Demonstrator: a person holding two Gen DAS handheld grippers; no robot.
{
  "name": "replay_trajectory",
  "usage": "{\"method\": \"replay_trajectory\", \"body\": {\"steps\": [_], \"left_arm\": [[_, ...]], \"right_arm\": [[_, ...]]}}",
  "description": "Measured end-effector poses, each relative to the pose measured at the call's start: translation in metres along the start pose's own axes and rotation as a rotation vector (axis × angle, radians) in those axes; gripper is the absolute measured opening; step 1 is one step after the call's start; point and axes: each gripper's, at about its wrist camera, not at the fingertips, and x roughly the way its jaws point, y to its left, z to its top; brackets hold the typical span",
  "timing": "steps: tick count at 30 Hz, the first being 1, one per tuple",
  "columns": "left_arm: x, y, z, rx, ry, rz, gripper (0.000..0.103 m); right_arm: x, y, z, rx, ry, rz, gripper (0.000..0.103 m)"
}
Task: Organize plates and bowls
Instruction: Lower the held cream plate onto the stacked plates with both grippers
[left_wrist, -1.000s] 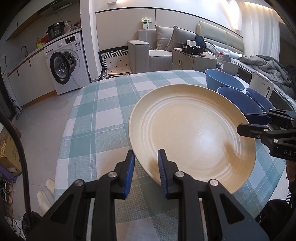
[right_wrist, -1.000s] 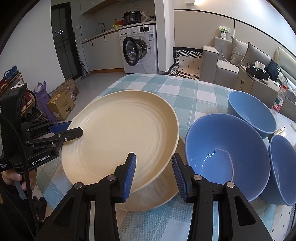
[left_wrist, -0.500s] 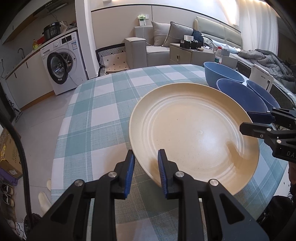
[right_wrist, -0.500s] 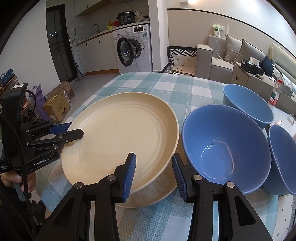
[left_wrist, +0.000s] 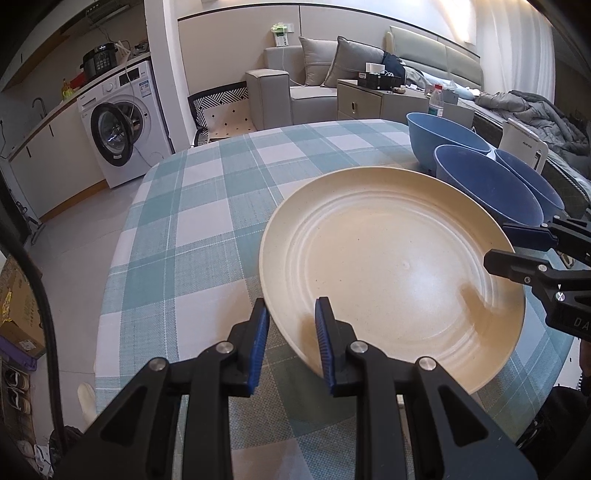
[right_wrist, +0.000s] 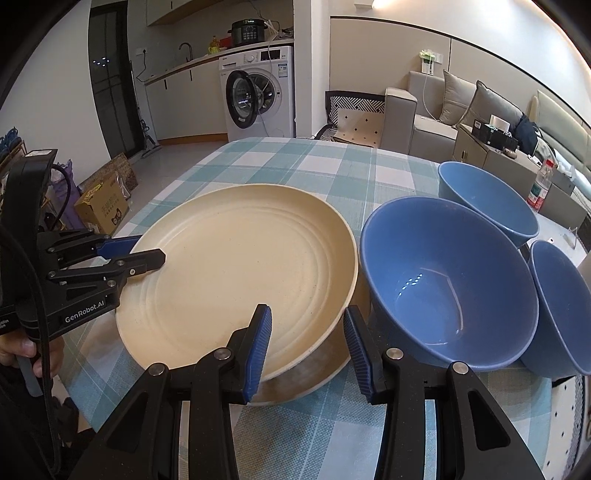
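- Cream plate (right_wrist: 236, 273) held tilted above a second cream plate (right_wrist: 317, 373) on the checked table (left_wrist: 207, 206), just beside the nearest blue bowl (right_wrist: 447, 280).
- Left gripper (left_wrist: 290, 341) clamps its near rim; right gripper (right_wrist: 306, 343) is narrowly parted around the opposite rim — contact unclear.
- Risk: a single-edge hold may let it slip or strike that bowl.
- Count: two plates, three blue bowls.

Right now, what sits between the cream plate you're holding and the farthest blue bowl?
The nearest blue bowl sits between the cream plate and the farthest blue bowl, its rim close beside the plate's. The right wrist view shows it best.
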Motion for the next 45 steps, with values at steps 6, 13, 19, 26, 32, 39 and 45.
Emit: {"method": "replay_trajectory", "body": {"steps": [6,13,19,26,32,39,45], "left_arm": [[0.004,-0.002,-0.001,0.007,0.005,0.006,0.023],[0.008,-0.006,-0.002,0.019,0.005,0.011,0.023],[0.013,-0.011,-0.004,0.032,0.011,0.024,0.023],[0.020,-0.015,-0.006,0.035,0.017,0.032,0.023],[0.023,-0.017,-0.007,0.035,0.017,0.039,0.023],[0.024,-0.020,-0.008,0.045,0.003,0.060,0.023],[0.027,-0.026,-0.010,0.065,0.003,0.084,0.023]], "right_arm": [[0.003,0.000,-0.004,0.008,0.005,0.000,0.042],[0.006,-0.002,-0.007,0.014,0.009,-0.015,0.042],[0.010,-0.002,-0.010,0.006,0.014,-0.032,0.042],[0.014,-0.004,-0.013,0.004,0.016,-0.045,0.042],[0.018,-0.002,-0.016,-0.006,0.023,-0.062,0.042],[0.024,0.000,-0.020,-0.018,0.031,-0.083,0.042],[0.025,-0.002,-0.022,-0.019,0.030,-0.092,0.043]]}}
